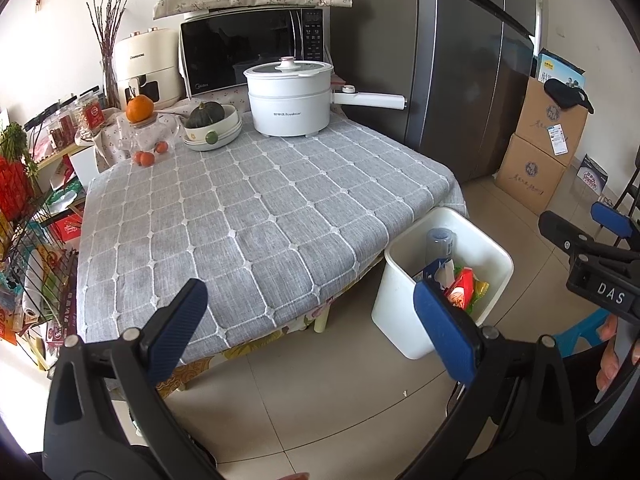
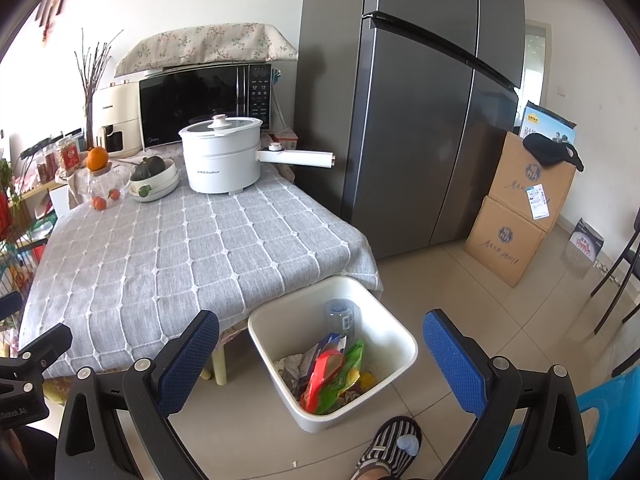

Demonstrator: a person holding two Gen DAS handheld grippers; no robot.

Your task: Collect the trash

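Observation:
A white square bin (image 2: 394,354) stands on the floor at the table's near right corner. Inside lie a clear plastic bottle (image 2: 340,316), red and green snack wrappers (image 2: 334,372) and crumpled paper. The same bin (image 1: 394,280) shows in the left wrist view, wrappers (image 1: 466,286) poking above its rim. My left gripper (image 1: 316,328) is open and holds nothing, hovering over the table's front edge. My right gripper (image 2: 322,360) is open too, empty, held above the bin. The right gripper (image 1: 588,240) also appears at the right edge of the left wrist view.
The table (image 1: 248,208) has a grey checked cloth; at its back stand a white electric pot (image 1: 292,96), a bowl with a squash (image 1: 212,124), oranges and a microwave (image 1: 252,48). A dark fridge (image 2: 420,120), cardboard boxes (image 2: 520,208), a wire rack (image 1: 24,264) and a person's slippered foot (image 2: 390,446) surround it.

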